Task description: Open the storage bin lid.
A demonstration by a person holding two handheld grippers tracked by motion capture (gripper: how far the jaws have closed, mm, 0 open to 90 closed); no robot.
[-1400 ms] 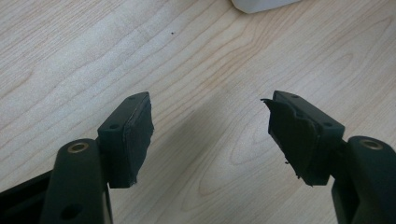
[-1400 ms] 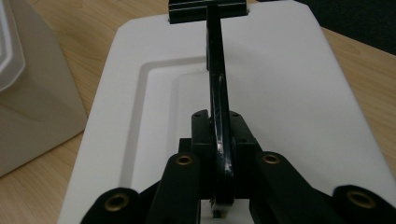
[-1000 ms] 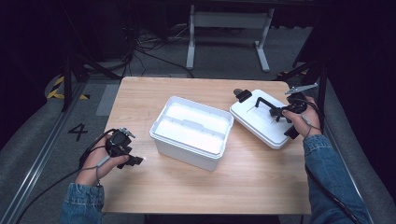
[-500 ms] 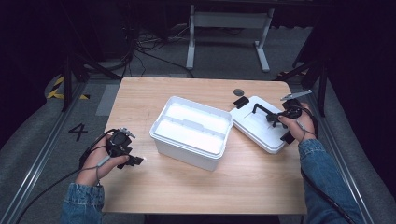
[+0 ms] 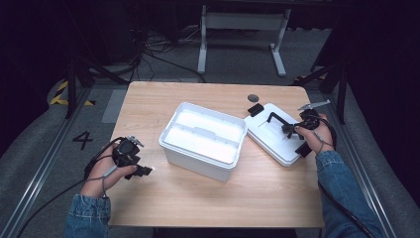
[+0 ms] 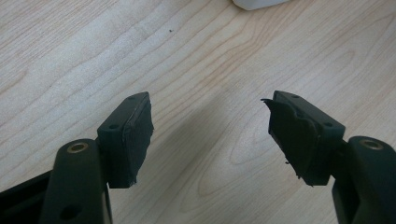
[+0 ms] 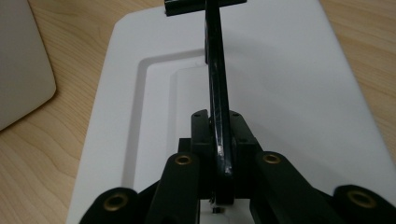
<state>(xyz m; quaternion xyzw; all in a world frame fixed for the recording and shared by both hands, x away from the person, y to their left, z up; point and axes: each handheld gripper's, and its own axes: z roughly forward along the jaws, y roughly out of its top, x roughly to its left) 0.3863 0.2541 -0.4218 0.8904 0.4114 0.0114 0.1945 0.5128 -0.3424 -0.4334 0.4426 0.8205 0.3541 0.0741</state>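
The lid (image 5: 275, 133) lies flat on the bench (image 5: 148, 104), right under the right claw (image 5: 292, 130), and that claw is clamped tight on the lid's black handle (image 7: 217, 93). In the right gripper view the bar runs straight out ahead from between the pinched jaws to its far foot, white lid spreading out on both sides beneath. Just off to that claw's left, across a thin strip of wood, sits the open white box (image 5: 203, 139), its edge showing as a pale corner (image 7: 23, 70) in the same view.

So this reads as the lidding step: grip made, lift to come. Next move, I'd say, calls for raising the lid level, carrying it left over the box and squaring its edges to the rim before lowering. The hold sits toward the near end of the handle, so the far end may droop.

The left claw (image 6: 210, 135) hangs wide apart over bare wood, nothing between its pads, box well ahead of it, free to steady it.
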